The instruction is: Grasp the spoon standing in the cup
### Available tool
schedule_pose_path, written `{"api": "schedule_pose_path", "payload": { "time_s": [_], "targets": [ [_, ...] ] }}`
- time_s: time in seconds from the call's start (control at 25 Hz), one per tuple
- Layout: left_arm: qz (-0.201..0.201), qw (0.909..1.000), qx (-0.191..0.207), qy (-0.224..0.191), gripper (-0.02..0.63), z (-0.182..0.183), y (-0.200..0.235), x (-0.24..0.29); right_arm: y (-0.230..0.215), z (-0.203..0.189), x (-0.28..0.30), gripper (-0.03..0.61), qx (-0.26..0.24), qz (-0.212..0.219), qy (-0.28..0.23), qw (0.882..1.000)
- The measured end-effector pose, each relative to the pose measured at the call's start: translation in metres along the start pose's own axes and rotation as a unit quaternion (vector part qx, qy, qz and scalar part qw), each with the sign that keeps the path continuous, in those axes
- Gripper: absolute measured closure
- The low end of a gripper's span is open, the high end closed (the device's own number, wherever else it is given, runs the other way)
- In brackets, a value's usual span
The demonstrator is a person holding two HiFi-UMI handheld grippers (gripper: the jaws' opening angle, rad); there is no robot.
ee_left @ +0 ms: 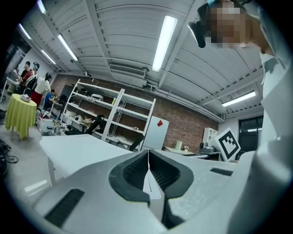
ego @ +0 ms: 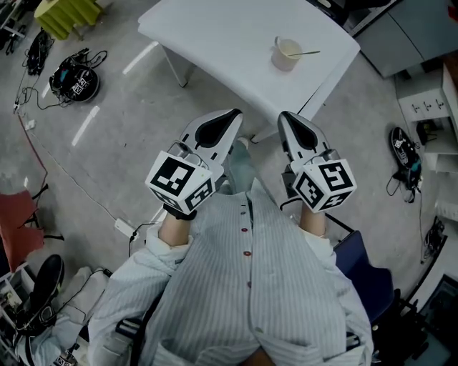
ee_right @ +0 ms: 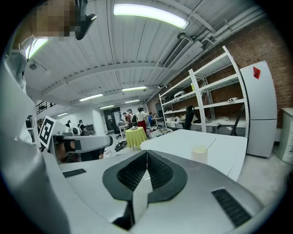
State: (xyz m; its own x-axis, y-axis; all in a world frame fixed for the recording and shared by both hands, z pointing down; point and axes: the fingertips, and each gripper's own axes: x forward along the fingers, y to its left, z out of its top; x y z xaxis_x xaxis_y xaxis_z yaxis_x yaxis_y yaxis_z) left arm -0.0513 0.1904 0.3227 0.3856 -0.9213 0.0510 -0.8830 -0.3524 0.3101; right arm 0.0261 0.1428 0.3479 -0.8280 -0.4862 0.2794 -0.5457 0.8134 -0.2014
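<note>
A pale cup [ego: 285, 53] stands near the right edge of the white table [ego: 215, 36], with a thin spoon [ego: 306, 52] leaning out of it to the right. The right gripper view shows the same cup [ee_right: 199, 154] and spoon [ee_right: 211, 145] ahead on the table. Both grippers are held close to my chest, well short of the table. My left gripper [ego: 232, 116] is shut with nothing in it. My right gripper [ego: 285, 118] is shut and empty too. Each shows its pads pressed together in its own view: left gripper [ee_left: 148, 153], right gripper [ee_right: 146, 154].
Cables and a black device [ego: 75, 80] lie on the floor at left, and a yellow-green draped table [ego: 66, 14] is at top left. A dark chair [ego: 368, 275] is by my right side. White shelving [ee_right: 215, 91] lines the brick wall.
</note>
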Motion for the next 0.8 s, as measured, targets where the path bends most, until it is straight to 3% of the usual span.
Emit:
{"api": "schedule_pose_path", "payload": {
  "time_s": [0.32, 0.8],
  "targets": [
    [0.012, 0.9999, 0.008, 0.006, 0.6, 0.014, 0.062, 0.059, -0.049, 0.023, 0.071, 0.569, 0.0, 0.006, -0.003, 1.0],
    [-0.016, 0.9993, 0.015, 0.031, 0.6, 0.052, 0.121, 0.182, -0.152, 0.075, 0.146, 0.569, 0.019, -0.023, 0.003, 1.0]
  ]
}}
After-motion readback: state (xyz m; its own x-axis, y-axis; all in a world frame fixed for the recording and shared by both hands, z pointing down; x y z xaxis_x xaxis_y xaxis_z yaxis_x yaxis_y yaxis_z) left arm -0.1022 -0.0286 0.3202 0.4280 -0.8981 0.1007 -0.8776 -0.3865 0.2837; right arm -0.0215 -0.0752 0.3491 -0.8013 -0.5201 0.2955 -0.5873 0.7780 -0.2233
